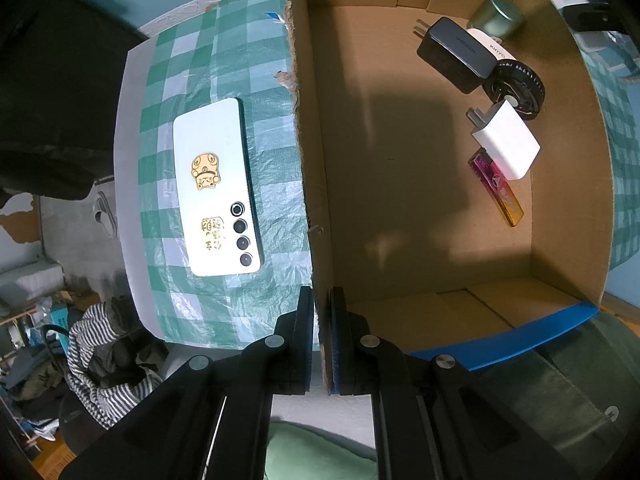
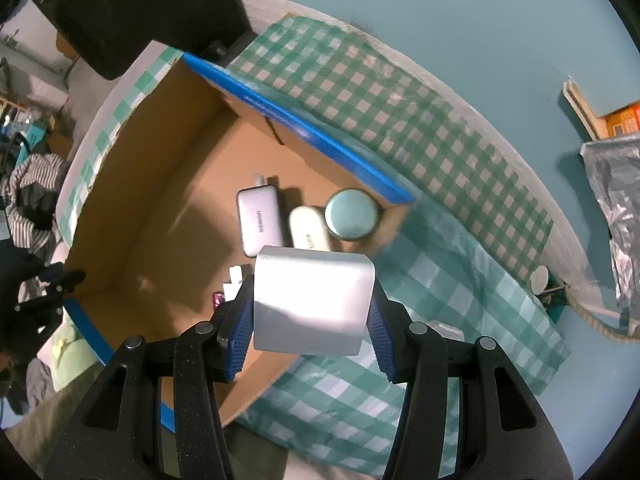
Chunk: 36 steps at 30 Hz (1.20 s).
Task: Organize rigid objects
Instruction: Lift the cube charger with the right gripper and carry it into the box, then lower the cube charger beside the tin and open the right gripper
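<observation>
The right gripper [image 2: 310, 328] clamps a white block [image 2: 312, 304] between its blue pads, held above the near rim of the cardboard box [image 2: 132, 184]. The left gripper [image 1: 321, 340] is pinched shut on the box's torn side wall [image 1: 308, 184], one finger outside and one inside. Inside the box, along the wall opposite that grip, lie a pink-and-yellow lighter [image 1: 496, 188], a white charger [image 1: 506, 140] touching it, a black wheel [image 1: 516, 86], a dark adapter [image 1: 454, 54], a white oblong case [image 1: 490, 46] and, in the far corner, a green tin [image 1: 498, 16]. Outside the box, beside the gripped wall, a white phone [image 1: 218, 188] rests camera-side up on the checked cloth [image 1: 192, 60].
</observation>
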{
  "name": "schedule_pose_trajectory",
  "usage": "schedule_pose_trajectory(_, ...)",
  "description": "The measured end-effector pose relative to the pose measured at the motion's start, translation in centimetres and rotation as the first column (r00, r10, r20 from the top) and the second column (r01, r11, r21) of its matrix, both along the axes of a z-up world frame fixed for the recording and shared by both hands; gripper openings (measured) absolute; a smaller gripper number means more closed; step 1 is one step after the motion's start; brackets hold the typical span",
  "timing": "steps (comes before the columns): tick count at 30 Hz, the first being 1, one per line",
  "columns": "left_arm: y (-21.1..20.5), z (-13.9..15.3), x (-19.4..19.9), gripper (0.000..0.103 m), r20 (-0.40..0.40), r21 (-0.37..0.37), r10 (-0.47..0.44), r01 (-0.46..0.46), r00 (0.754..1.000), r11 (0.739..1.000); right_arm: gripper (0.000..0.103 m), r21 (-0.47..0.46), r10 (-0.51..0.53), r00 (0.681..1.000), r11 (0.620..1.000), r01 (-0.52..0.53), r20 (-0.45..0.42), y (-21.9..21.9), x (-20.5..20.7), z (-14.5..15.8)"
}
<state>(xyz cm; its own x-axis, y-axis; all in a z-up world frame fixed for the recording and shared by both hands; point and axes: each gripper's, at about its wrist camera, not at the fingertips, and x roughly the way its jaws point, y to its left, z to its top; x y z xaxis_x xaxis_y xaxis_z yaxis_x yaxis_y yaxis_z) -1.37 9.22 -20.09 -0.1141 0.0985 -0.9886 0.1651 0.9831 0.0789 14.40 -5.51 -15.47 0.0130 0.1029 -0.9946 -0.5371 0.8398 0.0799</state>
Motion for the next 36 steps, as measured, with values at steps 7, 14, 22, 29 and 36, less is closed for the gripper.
schedule_pose_trajectory(7,0.1,0.0,-0.1,0.008,0.001,-0.002,0.002,-0.002,1.000,1.000,0.052,-0.015,0.028,1.000,0.999,-0.028,-0.014,1.9,0.0,-1.5)
schedule_pose_trajectory(14,0.1,-0.1,-0.2,0.008,0.001,-0.003,0.003,-0.003,1.000,1.000,0.052,-0.030,0.049,0.998,0.998,-0.050,-0.030,3.0,0.1,-3.5)
schedule_pose_trajectory(22,0.3,-0.1,-0.4,0.008,0.000,-0.003,0.005,-0.005,1.000,1.000,0.052,-0.041,0.029,0.999,0.999,-0.030,-0.020,2.9,0.2,-5.2)
schedule_pose_trajectory(29,0.3,-0.1,-0.5,0.008,0.000,-0.001,0.002,-0.002,1.000,1.000,0.052,-0.016,0.015,1.000,1.000,-0.014,0.017,2.4,0.2,-4.3)
schedule_pose_trajectory(36,0.3,-0.1,-0.5,0.008,0.000,0.000,0.001,-0.001,1.000,1.000,0.059,0.017,-0.017,0.999,1.000,0.016,0.036,1.2,0.4,-2.6)
